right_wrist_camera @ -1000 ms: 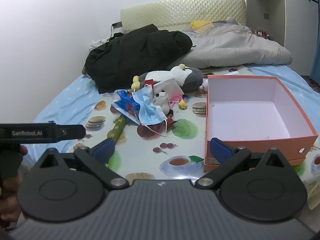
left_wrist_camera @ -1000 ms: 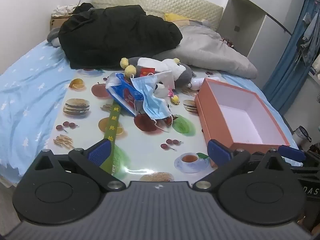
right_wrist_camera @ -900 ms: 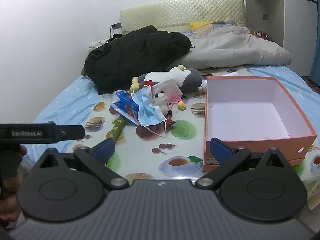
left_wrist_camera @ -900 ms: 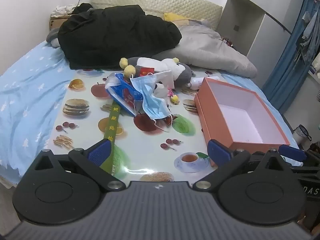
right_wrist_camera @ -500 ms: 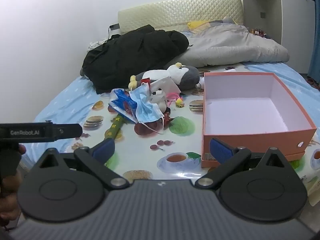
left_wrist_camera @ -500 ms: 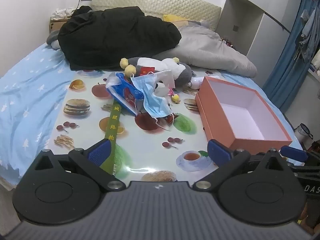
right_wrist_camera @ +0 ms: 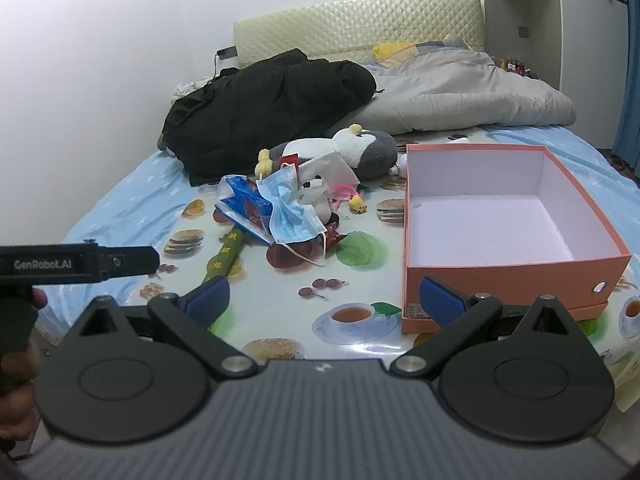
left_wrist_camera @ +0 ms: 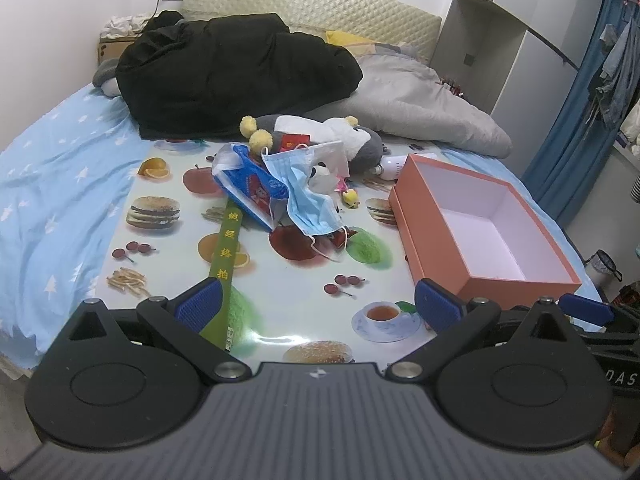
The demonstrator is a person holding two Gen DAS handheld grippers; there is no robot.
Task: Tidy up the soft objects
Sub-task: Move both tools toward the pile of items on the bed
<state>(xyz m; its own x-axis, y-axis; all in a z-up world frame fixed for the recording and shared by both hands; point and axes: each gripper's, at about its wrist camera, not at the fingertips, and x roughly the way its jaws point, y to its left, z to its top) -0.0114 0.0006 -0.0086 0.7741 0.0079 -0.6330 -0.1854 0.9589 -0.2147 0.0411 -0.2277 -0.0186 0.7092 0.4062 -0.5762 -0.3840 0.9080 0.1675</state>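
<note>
Hovering wide open and empty, both tools, left (left_wrist_camera: 318,306) and right (right_wrist_camera: 324,300), face an untouched pile (right_wrist_camera: 288,204); the orange box (right_wrist_camera: 516,268) holds nothing yet.

White lettering "GenRobot.AI" runs along the black bar-shaped gripper body (right_wrist_camera: 76,265) at the near left. Yellow Chinese characters, too small to make out, mark the long green stick (left_wrist_camera: 225,248).
</note>
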